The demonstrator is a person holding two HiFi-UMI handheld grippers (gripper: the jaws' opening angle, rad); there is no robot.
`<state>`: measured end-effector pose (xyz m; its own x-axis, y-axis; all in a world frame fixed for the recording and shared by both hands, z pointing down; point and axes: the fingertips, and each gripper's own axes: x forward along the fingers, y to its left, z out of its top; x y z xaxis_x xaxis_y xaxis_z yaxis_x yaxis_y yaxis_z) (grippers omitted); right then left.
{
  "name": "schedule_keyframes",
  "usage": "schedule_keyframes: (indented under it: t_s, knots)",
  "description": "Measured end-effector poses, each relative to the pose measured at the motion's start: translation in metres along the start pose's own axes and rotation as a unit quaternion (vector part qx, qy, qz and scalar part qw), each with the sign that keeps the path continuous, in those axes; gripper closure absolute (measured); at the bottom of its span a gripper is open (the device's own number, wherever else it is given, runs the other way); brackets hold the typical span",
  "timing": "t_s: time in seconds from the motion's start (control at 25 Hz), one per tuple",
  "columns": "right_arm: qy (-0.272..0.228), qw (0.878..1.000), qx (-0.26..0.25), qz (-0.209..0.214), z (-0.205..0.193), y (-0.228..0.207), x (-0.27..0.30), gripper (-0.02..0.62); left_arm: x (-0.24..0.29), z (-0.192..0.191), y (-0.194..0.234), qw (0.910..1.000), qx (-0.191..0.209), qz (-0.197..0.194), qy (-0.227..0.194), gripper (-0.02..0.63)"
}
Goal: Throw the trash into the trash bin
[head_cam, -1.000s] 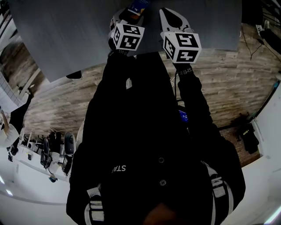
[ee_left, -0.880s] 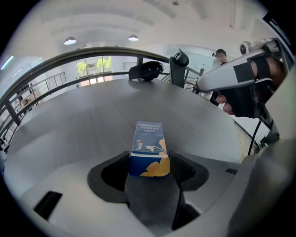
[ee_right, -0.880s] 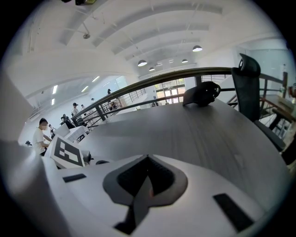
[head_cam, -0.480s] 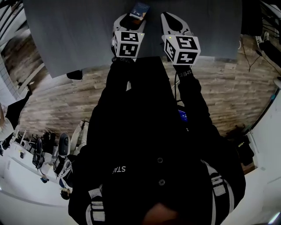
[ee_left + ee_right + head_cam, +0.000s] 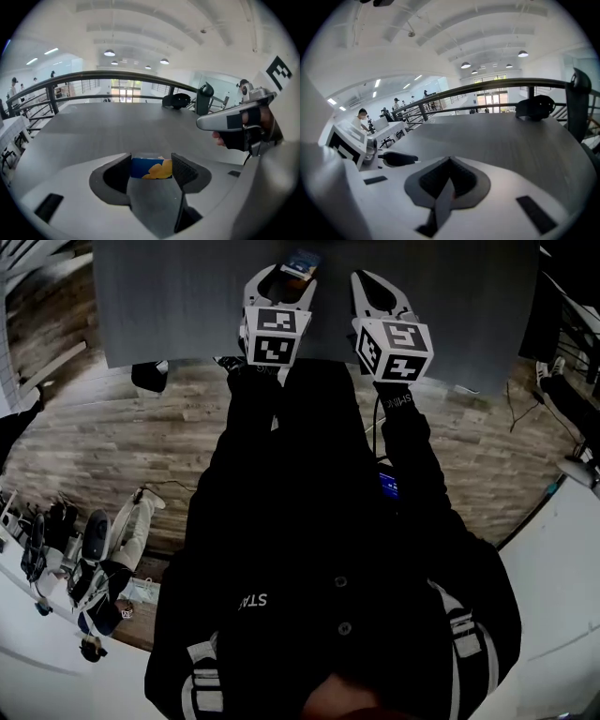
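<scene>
left claw, gripping a blue packet, and closed right claw have shifted along the grey table.

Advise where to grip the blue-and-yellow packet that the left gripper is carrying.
The present hold looks right: the left gripper has one pad on each of the two opposite ends of the packet, coming in from its near edge. The packet is flat and narrow enough to fit between the jaws.

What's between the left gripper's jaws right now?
A blue and yellow packet, clamped between the pads of the left gripper. The left gripper view shows it plainly; the head view shows it too.
</scene>
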<state>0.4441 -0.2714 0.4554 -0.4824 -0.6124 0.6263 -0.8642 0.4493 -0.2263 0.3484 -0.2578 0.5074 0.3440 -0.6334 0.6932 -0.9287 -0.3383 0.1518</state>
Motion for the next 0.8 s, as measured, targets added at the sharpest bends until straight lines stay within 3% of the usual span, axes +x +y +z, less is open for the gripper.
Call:
schedule_keyframes:
  t_s: [0.48, 0.8]
  knots:
    - [-0.006, 0.992, -0.085, 0.093, 0.035, 0.191, 0.048, 0.580, -0.139, -0.034, 0.144, 0.9898, -0.080, 0.099, -0.063, 0.333]
    - [0.023, 0.971, -0.153, 0.184, 0.027, 0.350, 0.086, 0.580, -0.239, -0.090, 0.257, 0.9651, -0.158, 0.186, -0.094, 0.333]
